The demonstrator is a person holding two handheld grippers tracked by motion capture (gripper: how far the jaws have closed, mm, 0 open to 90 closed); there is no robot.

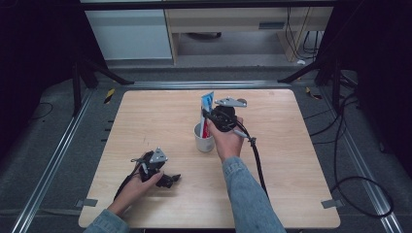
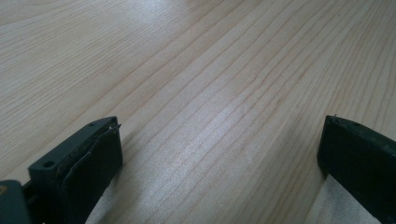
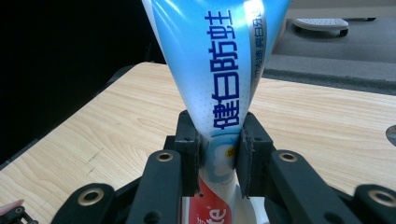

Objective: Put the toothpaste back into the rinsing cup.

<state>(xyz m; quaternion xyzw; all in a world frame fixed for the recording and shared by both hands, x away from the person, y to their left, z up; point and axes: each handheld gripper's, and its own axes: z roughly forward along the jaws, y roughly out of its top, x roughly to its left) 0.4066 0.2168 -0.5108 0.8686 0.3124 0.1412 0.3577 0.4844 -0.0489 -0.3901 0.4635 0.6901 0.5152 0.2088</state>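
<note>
A blue, white and red toothpaste tube [image 1: 207,114] stands upright in a white cup [image 1: 204,139] near the middle of the wooden table [image 1: 145,116]. My right gripper [image 1: 210,118] is shut on the tube above the cup's rim. In the right gripper view the two black pads [image 3: 190,154] press the tube [image 3: 224,79] from both sides. My left gripper [image 1: 170,180] rests low on the table near the front left. In the left gripper view its jaws stand wide apart, so the left gripper [image 2: 219,140] is open over bare wood with nothing between them.
A black cable [image 1: 257,165] trails from the right gripper across the table toward the front. Dark floor and metal rails [image 1: 58,145] surround the table. Cabinets [image 1: 131,34] stand at the back.
</note>
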